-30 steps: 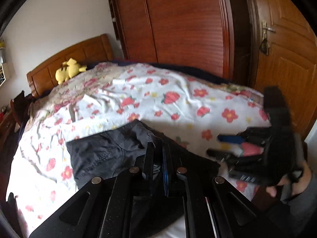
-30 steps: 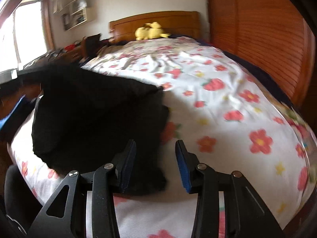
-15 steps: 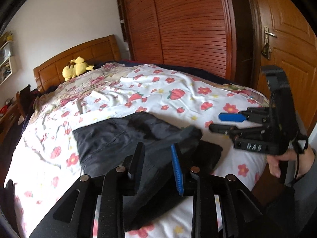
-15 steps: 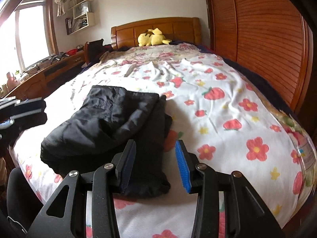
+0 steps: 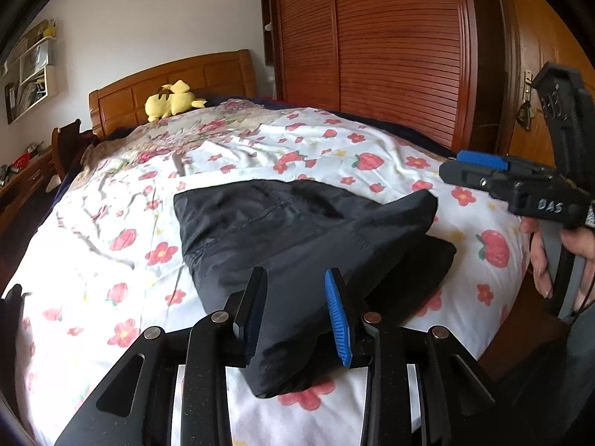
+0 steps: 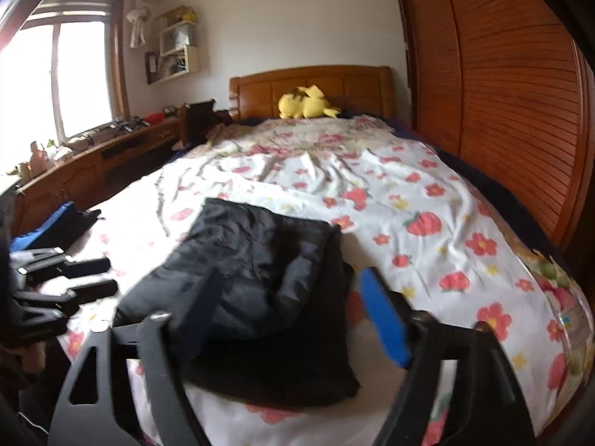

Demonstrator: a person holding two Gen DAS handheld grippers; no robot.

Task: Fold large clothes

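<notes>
On the bed [image 5: 122, 290], near its foot edge, lay a dark garment [image 5: 297, 230], already doubled into a thick, rumpled bundle over a flowered sheet; a yellow plush [image 5: 171, 101] sat far off by the headboard. By its look the garment was soft and limp, with a faint sheen that suggested a slick, quilted or padded cloth; likely light for its bulk, springy, and prone to slide open once let go; nothing about it seemed fragile. A fair place to take hold would be a corner or a folded edge, pinching all layers together, rather than the puffy middle. The left gripper [image 5: 297, 316] hovered at the near end of the bundle, its fingers apart and opening, cloth showing between them but not pressed. The right gripper [image 6: 293, 316], blurred, had its fingers widening too, clear of the cloth; in the left view its side bore handwritten letters, seemingly "DAS".
</notes>
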